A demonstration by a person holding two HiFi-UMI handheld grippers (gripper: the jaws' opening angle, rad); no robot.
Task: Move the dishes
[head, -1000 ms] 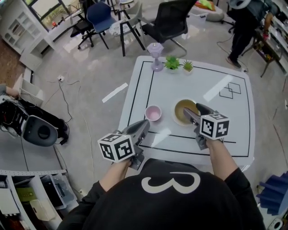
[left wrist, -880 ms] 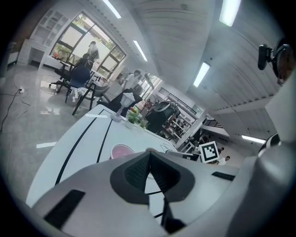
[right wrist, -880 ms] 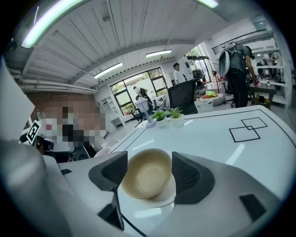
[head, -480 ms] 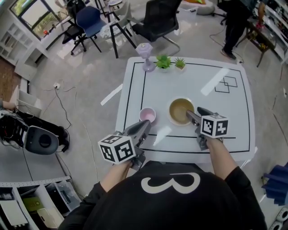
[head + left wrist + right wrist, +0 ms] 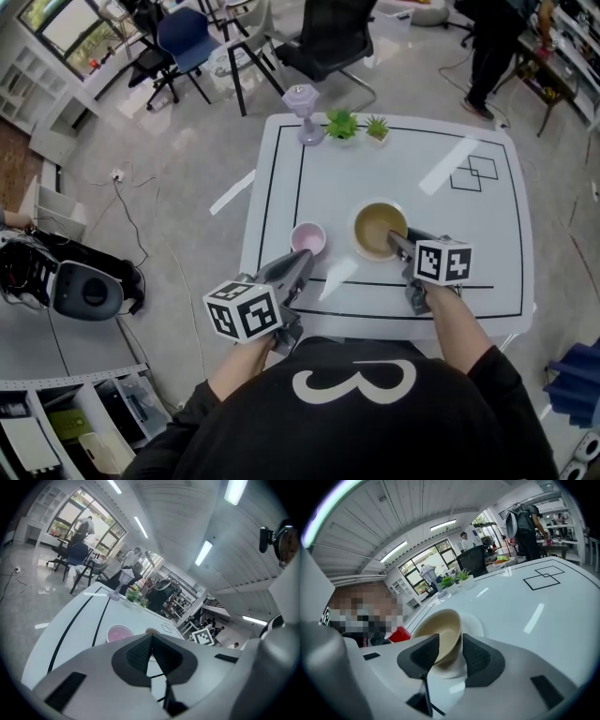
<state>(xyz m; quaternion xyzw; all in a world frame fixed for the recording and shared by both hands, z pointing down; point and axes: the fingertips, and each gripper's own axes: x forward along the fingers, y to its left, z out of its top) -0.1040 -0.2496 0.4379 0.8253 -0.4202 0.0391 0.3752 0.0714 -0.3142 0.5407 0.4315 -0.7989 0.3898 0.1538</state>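
Left gripper: jaws closed tip to tip, nothing between them. In the head view it points toward 2 o'clock and slightly downward. Its marker cube sits at the rear, over the hand. The left forearm, bare below a black sleeve, extends from the torso toward 1 o'clock.

Right gripper: points toward 10 o'clock and is pitched downward. Its jaws have just been closing; the near wall of the bowl is between them, one pad inside the rim and one outside, both in contact. The right forearm extends toward 11 o'clock.
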